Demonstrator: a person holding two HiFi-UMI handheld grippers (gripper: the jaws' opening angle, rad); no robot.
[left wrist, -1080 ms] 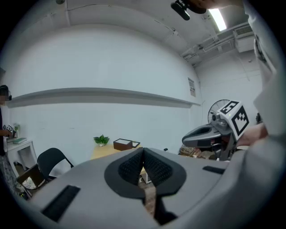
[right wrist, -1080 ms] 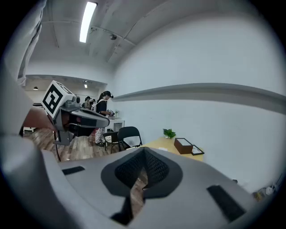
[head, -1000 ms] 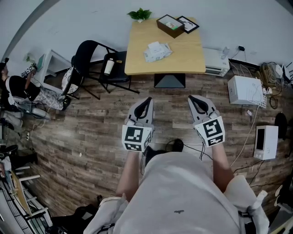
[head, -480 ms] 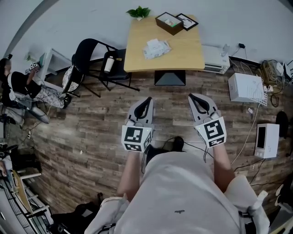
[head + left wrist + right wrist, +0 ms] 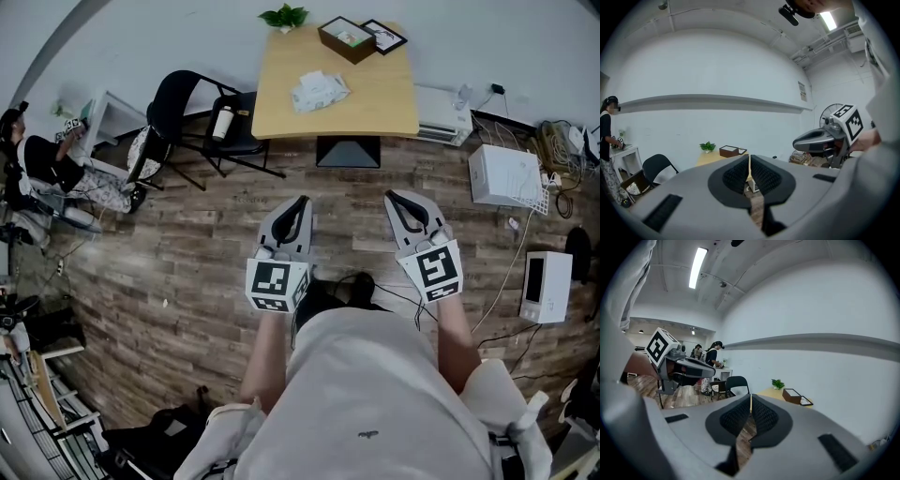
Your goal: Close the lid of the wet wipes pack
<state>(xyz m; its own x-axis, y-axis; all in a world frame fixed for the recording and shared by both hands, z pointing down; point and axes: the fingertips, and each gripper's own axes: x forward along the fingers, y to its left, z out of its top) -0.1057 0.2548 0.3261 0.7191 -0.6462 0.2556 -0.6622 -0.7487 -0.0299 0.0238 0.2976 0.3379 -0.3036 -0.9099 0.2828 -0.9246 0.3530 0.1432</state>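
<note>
Across the room from the person, on the pale wooden table (image 5: 380,98), lies the wet wipes pack (image 5: 319,90), a white, soft-looking, slightly crumpled packet near the table's middle; whether its lid stands open is too small to tell from here. Behind it sit a small green plant (image 5: 286,16), a dark open-topped box (image 5: 346,37) and a flat black frame (image 5: 385,36). The left gripper (image 5: 301,200) and the right gripper (image 5: 395,196) are held side by side at waist height over the plank floor (image 5: 187,244), well apart from the table. Each gripper view shows its grey, rounded jaws brought together, the dark ribbed pads meeting along a thin seam with nothing between them. The step in hand looks like the approach, so the task itself is not yet begun. To do it well, the person would likely need to get close enough that the pack lies squarely under both tools. One gripper could then pin the limp packet so that it does not slide on the smooth tabletop. The other, kept closed as a blunt tip, could press the stiff flap down flat until it seats. A black chair (image 5: 187,112) with a bottle (image 5: 221,123) on it stands left of the table, clear of the straight path.
</note>
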